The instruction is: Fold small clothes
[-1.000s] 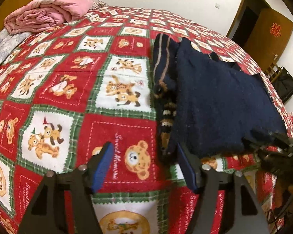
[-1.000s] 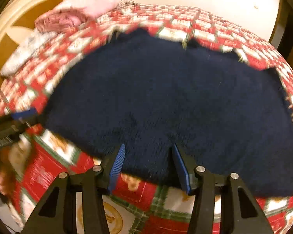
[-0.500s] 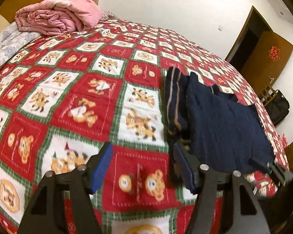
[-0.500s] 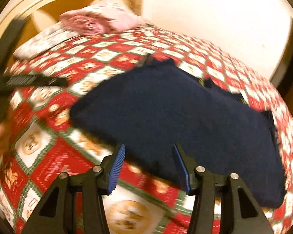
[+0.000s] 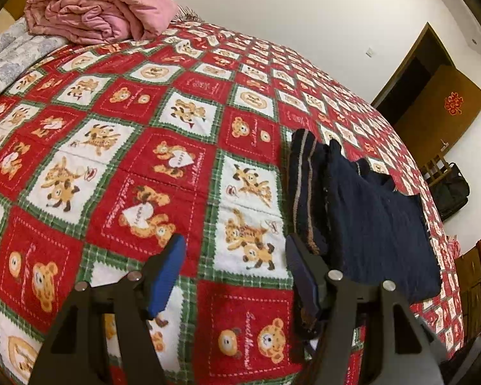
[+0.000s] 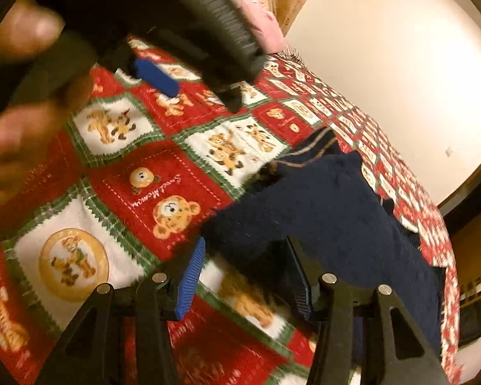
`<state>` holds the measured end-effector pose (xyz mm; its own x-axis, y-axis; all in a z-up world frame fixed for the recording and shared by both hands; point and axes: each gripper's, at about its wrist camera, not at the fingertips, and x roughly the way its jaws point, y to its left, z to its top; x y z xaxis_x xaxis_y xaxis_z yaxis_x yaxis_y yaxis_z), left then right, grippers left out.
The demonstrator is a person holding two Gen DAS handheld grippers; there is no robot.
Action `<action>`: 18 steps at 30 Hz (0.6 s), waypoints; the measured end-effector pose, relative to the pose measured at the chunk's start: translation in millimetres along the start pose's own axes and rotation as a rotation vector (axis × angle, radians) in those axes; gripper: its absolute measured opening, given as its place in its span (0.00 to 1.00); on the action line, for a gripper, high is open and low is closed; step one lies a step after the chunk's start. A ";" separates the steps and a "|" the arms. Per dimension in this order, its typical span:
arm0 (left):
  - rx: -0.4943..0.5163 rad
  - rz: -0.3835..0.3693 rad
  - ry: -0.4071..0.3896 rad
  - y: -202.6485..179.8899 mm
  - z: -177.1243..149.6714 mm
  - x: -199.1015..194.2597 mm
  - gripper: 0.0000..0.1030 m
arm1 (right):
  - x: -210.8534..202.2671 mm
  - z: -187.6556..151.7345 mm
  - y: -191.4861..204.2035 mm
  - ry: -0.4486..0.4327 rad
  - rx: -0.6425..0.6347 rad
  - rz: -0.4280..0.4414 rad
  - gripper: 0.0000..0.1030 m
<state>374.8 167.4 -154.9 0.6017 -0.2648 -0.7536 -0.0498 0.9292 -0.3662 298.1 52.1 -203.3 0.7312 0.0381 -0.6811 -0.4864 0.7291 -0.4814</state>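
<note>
Right now both claws are empty: left gripper spread wide over the bear-print bedspread, right gripper parted at the navy knit sweater's near hem. Sweater lies flat right of the left gripper. Best to pinch the hem corners squarely, both layers. Bedspread script reads "Sweet Memory".

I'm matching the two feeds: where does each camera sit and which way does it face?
Left wrist: on the left gripper, angled down across the red bear bedspread, navy sweater at right; only its open fingers show.
Right wrist: on the right gripper, over the sweater's near edge; a hand holding the left gripper shows.
Shared: sweater, bedspread, pink quilt.
</note>
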 end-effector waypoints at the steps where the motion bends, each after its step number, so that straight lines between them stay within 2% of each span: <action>1: 0.003 0.004 0.000 1.0 2.0 0.5 0.64 | 2.6 0.9 -0.3 0.000 0.013 -0.011 0.50; 3: 0.013 0.011 -0.003 3.2 7.4 1.1 0.64 | 5.9 0.3 -1.8 0.004 0.037 -0.027 0.50; 5: 0.024 0.004 -0.003 4.2 12.1 2.8 0.64 | 9.7 -2.6 6.6 0.002 0.000 -0.061 0.39; 7: 0.044 -0.033 0.015 1.5 17.0 9.3 0.64 | 10.6 -5.6 13.3 -0.007 -0.023 -0.077 0.22; 8: 0.060 -0.055 0.040 -2.3 19.3 15.8 0.64 | 10.7 -6.4 17.0 -0.010 -0.038 -0.088 0.20; 10: 0.090 -0.098 0.084 -14.4 24.0 30.6 0.64 | 11.4 -6.5 20.0 -0.014 -0.052 -0.104 0.18; 14: 0.102 -0.204 0.158 -41.3 34.2 56.7 0.67 | 10.3 -7.7 15.5 -0.018 -0.028 -0.079 0.18; 17: 0.124 -0.205 0.179 -61.2 42.2 73.9 0.67 | 11.7 -7.6 15.5 -0.020 -0.027 -0.080 0.18; 18: 0.147 -0.175 0.187 -69.2 46.4 81.7 0.67 | 12.3 -7.3 16.0 -0.020 -0.028 -0.082 0.18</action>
<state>464.3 93.5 -165.9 0.4332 -0.4546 -0.7782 0.1664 0.8890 -0.4266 295.8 59.3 -223.4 0.7783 -0.0071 -0.6279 -0.4376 0.7109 -0.5505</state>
